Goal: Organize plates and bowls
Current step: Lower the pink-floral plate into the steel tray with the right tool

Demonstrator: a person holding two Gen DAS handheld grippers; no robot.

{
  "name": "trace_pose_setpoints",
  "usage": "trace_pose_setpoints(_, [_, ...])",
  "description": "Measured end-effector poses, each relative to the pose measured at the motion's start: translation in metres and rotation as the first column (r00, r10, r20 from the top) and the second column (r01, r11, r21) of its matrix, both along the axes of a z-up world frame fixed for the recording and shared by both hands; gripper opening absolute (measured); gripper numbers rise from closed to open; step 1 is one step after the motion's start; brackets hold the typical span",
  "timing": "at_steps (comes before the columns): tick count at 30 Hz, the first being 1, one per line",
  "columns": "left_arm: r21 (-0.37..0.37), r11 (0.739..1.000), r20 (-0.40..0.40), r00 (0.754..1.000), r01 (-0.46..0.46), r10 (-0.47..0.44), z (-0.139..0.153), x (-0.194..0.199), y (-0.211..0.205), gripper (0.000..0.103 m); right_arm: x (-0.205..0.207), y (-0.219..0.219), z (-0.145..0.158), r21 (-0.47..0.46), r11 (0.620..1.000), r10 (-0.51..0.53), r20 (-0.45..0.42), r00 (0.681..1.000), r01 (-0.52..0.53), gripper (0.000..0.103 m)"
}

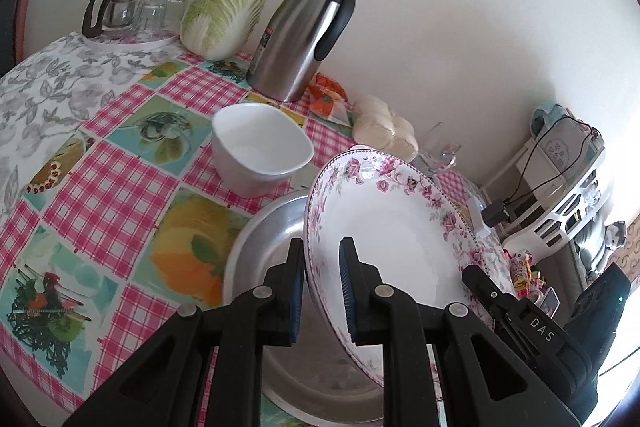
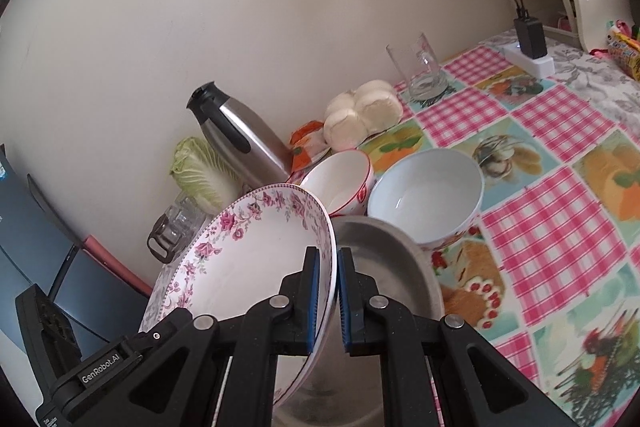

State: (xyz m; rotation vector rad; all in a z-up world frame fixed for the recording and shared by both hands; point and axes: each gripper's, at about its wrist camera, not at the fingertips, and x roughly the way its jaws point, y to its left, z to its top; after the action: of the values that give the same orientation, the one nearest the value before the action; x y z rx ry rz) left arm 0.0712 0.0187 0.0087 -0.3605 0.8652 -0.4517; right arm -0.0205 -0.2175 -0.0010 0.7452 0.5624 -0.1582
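A white plate with a pink flower rim (image 1: pixel 400 227) is held tilted above a round metal basin (image 1: pixel 264 251). My left gripper (image 1: pixel 322 291) is shut on the plate's near rim. My right gripper (image 2: pixel 328 291) is shut on the same plate (image 2: pixel 248 259) at its opposite rim, with the basin (image 2: pixel 384 259) under it. A plain white bowl (image 1: pixel 260 151) stands on the tablecloth beyond the basin. In the right wrist view a white bowl with a red rim (image 2: pixel 340 179) and a larger white bowl (image 2: pixel 428 195) stand just behind the basin.
A steel thermos jug (image 1: pixel 304 31), a napa cabbage (image 1: pixel 224 11), a tray of glasses (image 1: pixel 132 15), bagged white buns (image 2: pixel 364 115) and an orange packet (image 2: pixel 308 143) line the wall. A glass mug (image 2: pixel 424 71) and a power strip (image 2: pixel 532 55) stand further right.
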Motion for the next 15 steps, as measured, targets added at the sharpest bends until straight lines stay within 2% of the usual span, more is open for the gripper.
trace_pose_setpoints(15, [0.085, 0.995, -0.087, 0.996, 0.043, -0.036, -0.029, 0.01, -0.014, 0.018, 0.01, -0.004, -0.034, 0.025, 1.0, -0.006, -0.119, 0.993, 0.009, 0.01])
